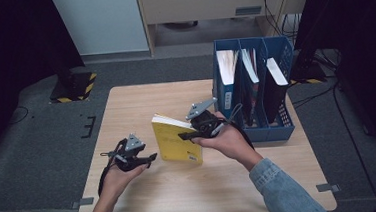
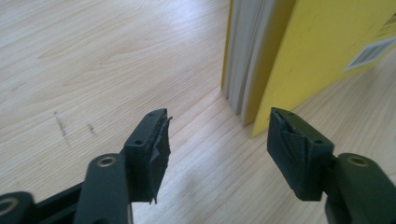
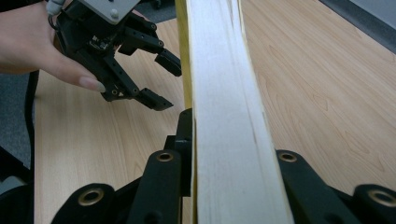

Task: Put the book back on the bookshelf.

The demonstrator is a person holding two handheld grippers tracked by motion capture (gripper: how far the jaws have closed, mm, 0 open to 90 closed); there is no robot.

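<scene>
A yellow book [image 1: 176, 140] stands upright on its edge near the middle of the wooden table [image 1: 140, 102]. My right gripper [image 1: 190, 134] is shut on the book's upper right edge, and in the right gripper view the white page block [image 3: 224, 116] runs between the jaws. My left gripper [image 1: 150, 158] hovers open just left of the book, with nothing between its fingers. In the left gripper view the book's lower corner [image 2: 261, 70] rests on the table a short way beyond the open jaws, and the left gripper [image 3: 159, 79] appears open beside the book in the right gripper view.
A blue file holder [image 1: 255, 89] with three slots stands at the table's right back, holding books and folders. It is close behind the right hand. Bare table lies to the left and front. Dark stands and cables sit on the carpet around.
</scene>
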